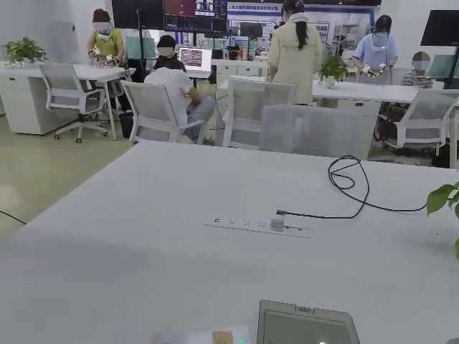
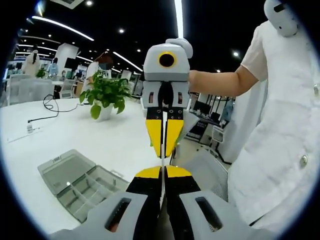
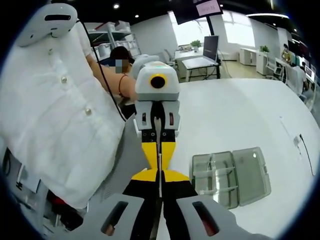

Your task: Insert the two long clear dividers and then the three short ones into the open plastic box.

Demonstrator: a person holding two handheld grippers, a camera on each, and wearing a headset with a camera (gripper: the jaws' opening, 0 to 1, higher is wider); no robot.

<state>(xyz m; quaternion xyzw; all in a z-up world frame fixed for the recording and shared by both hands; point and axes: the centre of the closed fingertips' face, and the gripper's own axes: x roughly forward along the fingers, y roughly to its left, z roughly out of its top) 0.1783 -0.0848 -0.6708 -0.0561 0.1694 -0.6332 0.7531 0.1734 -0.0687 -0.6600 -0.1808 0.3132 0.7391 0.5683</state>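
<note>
Box (image 2: 65, 169) at left, lying open on the white table (image 2: 110, 135), with a potted plant (image 2: 102, 92) standing well behind it. What look like clear dividers (image 2: 84, 186) cross the deeper half, though I cannot tell whether all five are there or fully seated.

Centre, I have the left gripper (image 2: 162, 171) and right gripper (image 2: 164, 146) nose to nose, held clear of the table. Each has its jaws pressed together, with nothing visible between them. At right is the person (image 2: 280, 125) in a white shirt who carries them.

My read is that no divider is in hand, so this moment sits outside the inserting itself. If any piece proves loose or missing, the next move calls for parting the jaws, dropping toward the box and pinching that divider by its top edge.
</note>
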